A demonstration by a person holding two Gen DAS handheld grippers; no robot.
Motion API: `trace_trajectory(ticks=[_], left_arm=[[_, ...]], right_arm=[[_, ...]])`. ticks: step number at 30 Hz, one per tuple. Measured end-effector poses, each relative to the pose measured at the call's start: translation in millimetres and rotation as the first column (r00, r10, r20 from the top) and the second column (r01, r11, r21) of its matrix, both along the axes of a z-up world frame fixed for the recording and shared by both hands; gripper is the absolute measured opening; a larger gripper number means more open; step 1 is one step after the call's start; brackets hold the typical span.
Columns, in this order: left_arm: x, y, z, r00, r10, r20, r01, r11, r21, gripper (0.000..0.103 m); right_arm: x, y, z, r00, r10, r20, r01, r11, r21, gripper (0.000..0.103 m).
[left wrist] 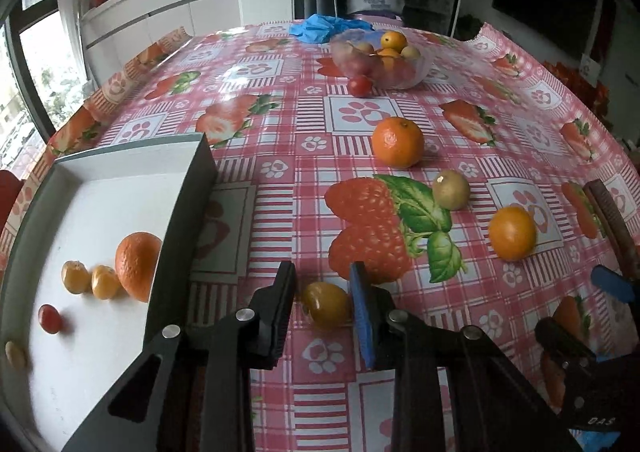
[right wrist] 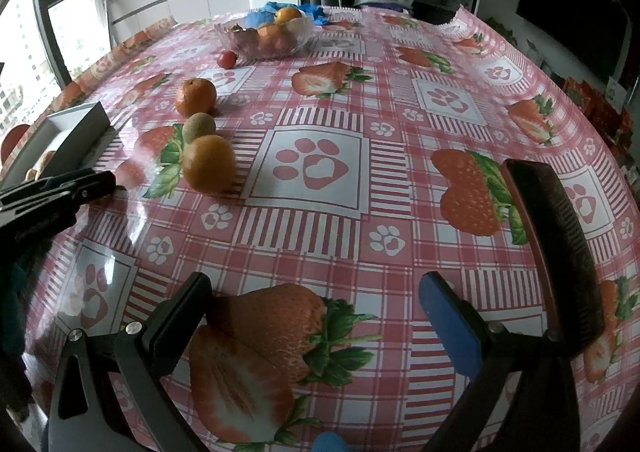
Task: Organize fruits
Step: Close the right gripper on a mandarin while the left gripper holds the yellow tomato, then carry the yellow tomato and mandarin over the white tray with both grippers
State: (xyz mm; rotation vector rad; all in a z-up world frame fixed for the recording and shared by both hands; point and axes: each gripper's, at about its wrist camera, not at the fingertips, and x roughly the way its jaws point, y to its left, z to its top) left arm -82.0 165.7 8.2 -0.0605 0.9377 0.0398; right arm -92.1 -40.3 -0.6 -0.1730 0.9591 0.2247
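Observation:
In the left wrist view my left gripper (left wrist: 325, 288) has its jaws close around a small yellow-orange fruit (left wrist: 327, 304) on the tablecloth, just right of a white tray (left wrist: 120, 167). The tray holds an orange (left wrist: 136, 266), two small yellow fruits (left wrist: 90, 280), a red cherry tomato (left wrist: 49, 318) and another fruit at its near edge. Loose on the cloth are a mandarin (left wrist: 397, 141), a green-brown fruit (left wrist: 451, 189), an orange fruit (left wrist: 512, 234) and a cherry tomato (left wrist: 360, 85). My right gripper (right wrist: 316, 292) is open and empty over the cloth, right of the left gripper (right wrist: 60, 187).
A clear glass bowl (left wrist: 416, 77) of mixed fruit stands at the far side, with blue gloves (left wrist: 320, 27) behind it. A dark object (right wrist: 556, 244) lies by my right gripper's right finger. White cabinets and a window are at the left.

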Motion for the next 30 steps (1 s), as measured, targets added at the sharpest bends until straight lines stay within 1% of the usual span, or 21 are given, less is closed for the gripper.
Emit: trace_trajectory(ticks=[4,11,14,18,20,21,22,24,26,30], left_arm=[[-3,0,0,1.0,0.001,0.011,-0.001,1.0,0.004,0.03],[-2,-1,-1,1.0,-0.017,0.016,0.017,1.0,0.006,0.03],[-2,0,-1,1.0,-0.023,0.014,0.023,1.0,0.001,0.03],[-2,3,0,1.0,-0.025,0.006,0.025,1.0,-0.012,0.03],[-1,5,0,1.0,-0.026,0.005,0.026,1.0,-0.018,0.03],[0,5,0,1.0,-0.028,0.004,0.028,0.999,-0.019,0.03],[0,6,0,1.0,-0.029,0.004,0.029,0.999,-0.019,0.03],[1,6,0,0.999,-0.032,0.002,0.032,0.999,-0.019,0.03],[2,6,0,0.999,-0.035,0.002,0.035,0.999,-0.017,0.03],[3,4,0,0.999,-0.039,0.006,0.039,0.999,-0.013,0.03]], right_arm=[[9,9,0,0.999,0.009,-0.033,-0.009,1.0,-0.01,0.103],[27,31,1,0.998,0.041,-0.051,-0.041,0.999,-0.004,0.103],[33,44,5,0.996,0.071,-0.049,-0.07,0.997,0.037,0.102],[39,63,10,0.993,0.115,-0.024,-0.113,0.992,0.048,0.098],[44,73,10,0.99,0.136,-0.021,-0.135,0.99,0.048,0.088],[47,76,9,0.99,0.14,-0.024,-0.139,0.989,0.047,0.084],[50,78,8,0.989,0.141,-0.031,-0.14,0.989,0.053,0.078],[54,80,8,0.991,0.131,-0.025,-0.13,0.99,0.052,0.067],[56,79,9,0.992,0.127,-0.019,-0.126,0.991,0.054,0.036],[52,65,11,0.994,0.108,-0.034,-0.104,0.988,0.11,0.036]])
